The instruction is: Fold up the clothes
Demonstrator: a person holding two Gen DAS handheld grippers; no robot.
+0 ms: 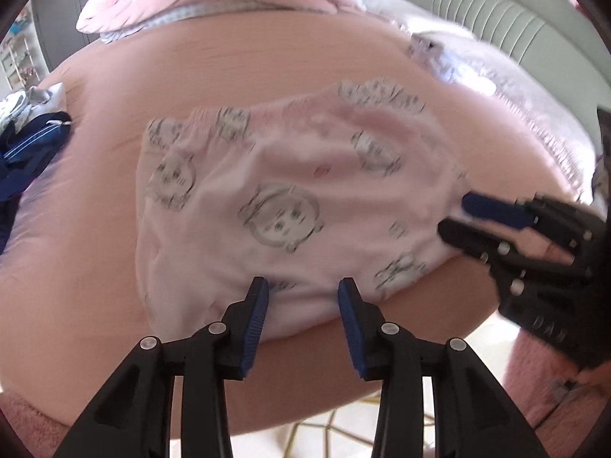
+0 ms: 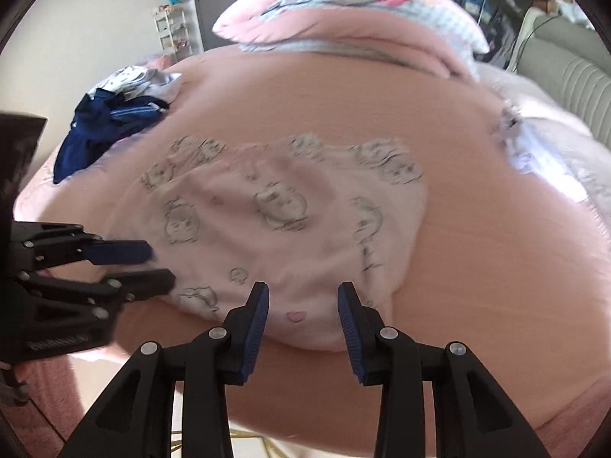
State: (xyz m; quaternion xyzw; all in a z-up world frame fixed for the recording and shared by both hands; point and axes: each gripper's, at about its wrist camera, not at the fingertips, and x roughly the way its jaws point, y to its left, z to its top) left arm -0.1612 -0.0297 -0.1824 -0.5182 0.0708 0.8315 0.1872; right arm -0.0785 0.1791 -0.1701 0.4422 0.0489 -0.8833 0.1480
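Two claws over a small pink garment on the bed

The pale pink garment (image 1: 290, 206) with little cartoon faces lies bunched on the pink bed (image 1: 248, 65), near its front edge. The left claw (image 1: 303, 286) hangs over the garment's near edge with its blue pads apart, gripping nothing. The right claw (image 2: 303, 290) is released too, its pads spread above the cloth by a tiny pink heart. A dark blue pile of clothes (image 2: 99, 129) sits well apart at the far left. A folded quilt (image 2: 343, 11) lies at the back.
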